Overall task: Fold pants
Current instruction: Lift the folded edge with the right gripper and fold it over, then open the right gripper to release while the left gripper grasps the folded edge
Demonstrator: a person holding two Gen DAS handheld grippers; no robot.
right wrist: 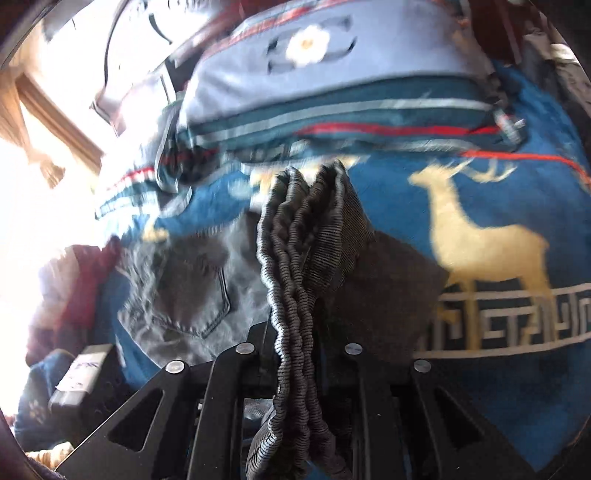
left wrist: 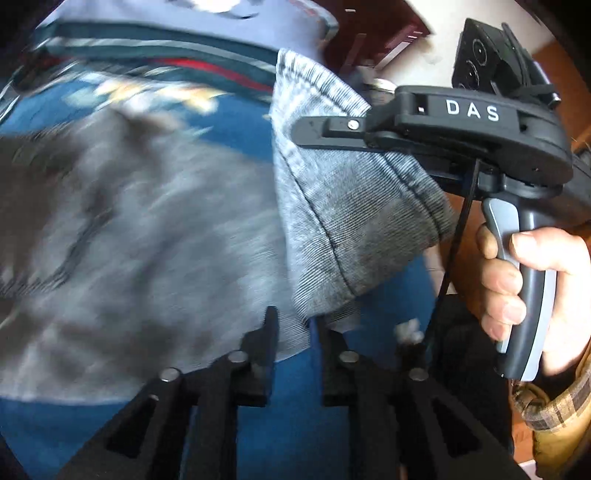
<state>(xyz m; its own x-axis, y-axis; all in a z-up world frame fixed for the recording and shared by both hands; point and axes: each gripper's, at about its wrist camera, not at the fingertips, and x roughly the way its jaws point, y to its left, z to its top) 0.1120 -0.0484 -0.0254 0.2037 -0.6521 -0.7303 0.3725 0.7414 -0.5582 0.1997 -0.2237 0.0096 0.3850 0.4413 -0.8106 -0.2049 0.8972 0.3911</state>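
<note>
Grey denim pants (left wrist: 155, 229) lie spread and blurred on a blue blanket (left wrist: 236, 125). In the left wrist view, one part of them (left wrist: 343, 221) is lifted at the right, and my right gripper (left wrist: 306, 129) reaches into it from the side, held by a person's hand (left wrist: 532, 280). My left gripper (left wrist: 295, 332) has its jaws apart. A low edge of the cloth hangs between its fingertips, with blue blanket showing in the gap. In the right wrist view, my right gripper (right wrist: 291, 332) is shut on the bunched elastic waistband (right wrist: 291, 258). A back pocket (right wrist: 195, 295) shows to its left.
The blanket (right wrist: 517, 387) carries a golden deer (right wrist: 484, 236) and a key-pattern border. Folded striped bedding (right wrist: 332, 110) lies at the far side. A small dark box (right wrist: 81, 373) sits at the lower left. Wooden furniture (left wrist: 373, 33) and a bright window stand beyond.
</note>
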